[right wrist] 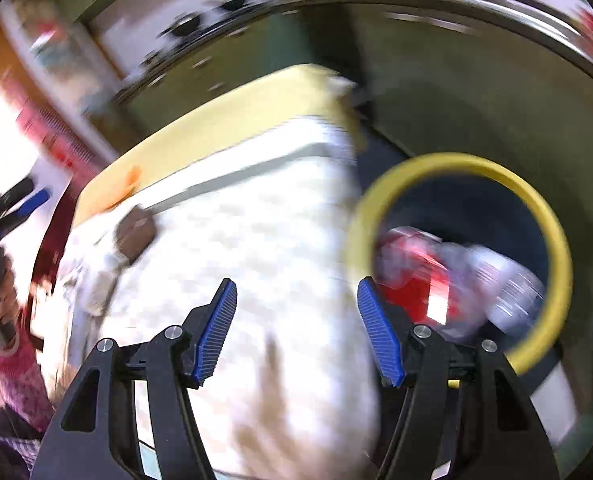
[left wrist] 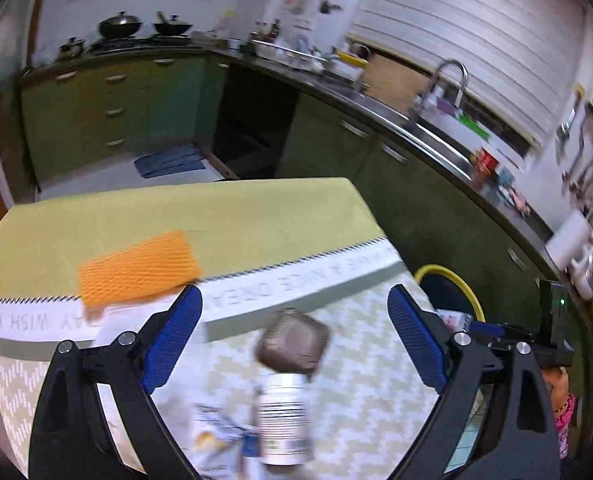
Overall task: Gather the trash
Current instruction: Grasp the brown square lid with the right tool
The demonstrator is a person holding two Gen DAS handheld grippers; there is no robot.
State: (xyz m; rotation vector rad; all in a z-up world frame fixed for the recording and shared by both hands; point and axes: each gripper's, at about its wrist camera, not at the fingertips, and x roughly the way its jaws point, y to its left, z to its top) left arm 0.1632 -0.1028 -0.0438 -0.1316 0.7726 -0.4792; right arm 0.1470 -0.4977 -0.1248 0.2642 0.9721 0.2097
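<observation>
My left gripper (left wrist: 295,302) is open above the table, empty. Just below it stands a white bottle with a brown cap (left wrist: 288,392), beside a crumpled white wrapper (left wrist: 216,436). An orange foam net (left wrist: 136,268) lies further left on the cloth. My right gripper (right wrist: 296,292) is open and empty over the table's right edge. A dark bin with a yellow rim (right wrist: 552,216) stands beside the table; a red and white package (right wrist: 420,276) and a clear wrapper (right wrist: 504,284) lie inside it. The bin rim shows in the left wrist view (left wrist: 456,280) too.
The table (left wrist: 216,216) has a yellow and white patterned cloth. Green kitchen cabinets (left wrist: 396,184) and a sink counter (left wrist: 436,128) run behind and right of it. The right wrist view is motion-blurred; the bottle's brown cap (right wrist: 134,234) shows at left.
</observation>
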